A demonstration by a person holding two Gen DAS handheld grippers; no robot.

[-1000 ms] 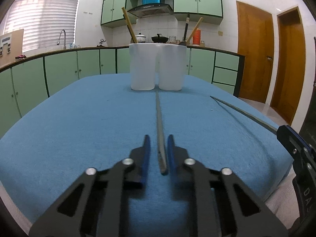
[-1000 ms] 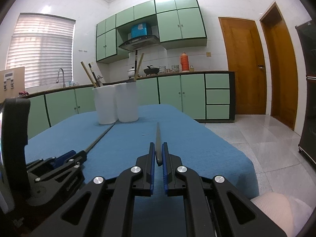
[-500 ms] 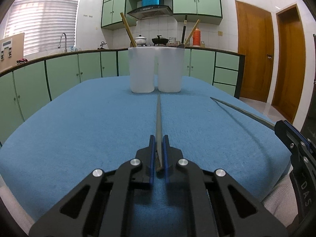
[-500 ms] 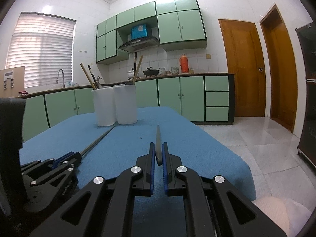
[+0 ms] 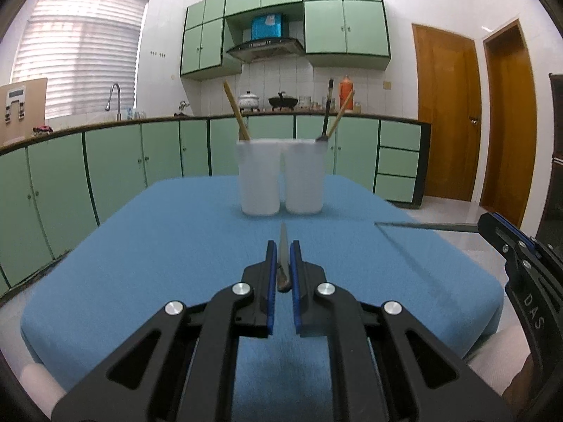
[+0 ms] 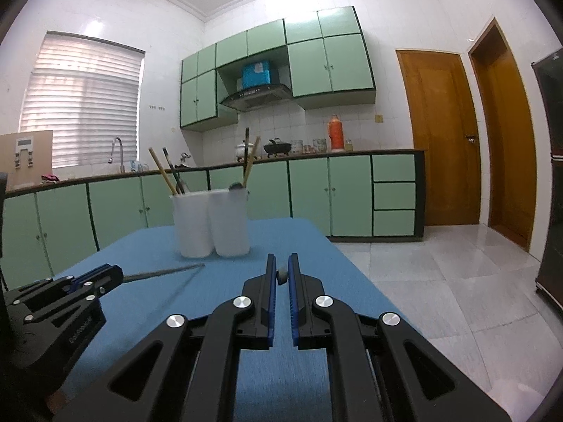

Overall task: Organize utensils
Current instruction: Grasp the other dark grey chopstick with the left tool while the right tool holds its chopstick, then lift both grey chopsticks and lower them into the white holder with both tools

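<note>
Since prior frames: both chopsticks, then flat on the blue surface [image 5: 176, 246], are now lifted clear. Left gripper [image 5: 282, 263] is clamped on one chopstick [image 5: 283, 246]; right gripper [image 6: 280, 276] is clamped on the other chopstick [image 6: 281, 274], seen nearly end-on.

Axis: each stick runs straight fwd along its gripper's fingers, held near the back end, tip aimed at the two white cups [image 5: 281, 179], roughly level.

Step, in my judgement: carry to the cups. Rec.: raise above the rim, tilt tip down, release only once inside. Watch for utensils already standing in the cups.
</note>
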